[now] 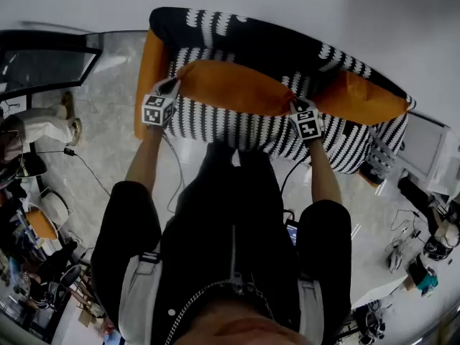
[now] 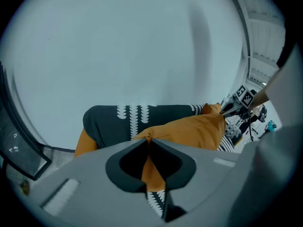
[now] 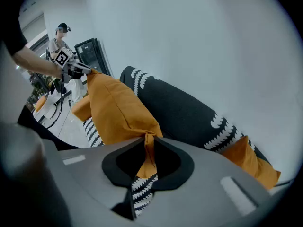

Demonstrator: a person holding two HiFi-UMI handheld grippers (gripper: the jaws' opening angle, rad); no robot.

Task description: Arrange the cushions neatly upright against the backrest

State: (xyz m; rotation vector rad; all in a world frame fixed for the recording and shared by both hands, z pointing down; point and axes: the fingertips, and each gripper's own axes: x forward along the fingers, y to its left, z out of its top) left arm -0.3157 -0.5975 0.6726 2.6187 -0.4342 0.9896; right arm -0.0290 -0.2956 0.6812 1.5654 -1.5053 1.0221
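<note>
An orange cushion [image 1: 233, 87] hangs stretched between my two grippers above the seat of a black-and-white patterned sofa [image 1: 237, 129]. My left gripper [image 1: 172, 86] is shut on the cushion's left corner [image 2: 147, 140]. My right gripper [image 1: 298, 106] is shut on the right corner [image 3: 149, 138]. A second orange cushion [image 1: 363, 99] leans against the backrest [image 1: 259, 42] at the sofa's right end. A third orange cushion [image 1: 149, 70] stands at the sofa's left arm. In the right gripper view the held cushion [image 3: 116, 110] runs away to the left gripper [image 3: 80, 69].
The sofa stands against a plain white wall [image 1: 323, 13]. A dark glass cabinet [image 1: 43, 63] is to the left. Cables [image 1: 83, 165] trail over the pale floor. Another person [image 3: 59, 41] stands far off by the cabinet. Equipment and bags [image 1: 424, 246] clutter the floor at right.
</note>
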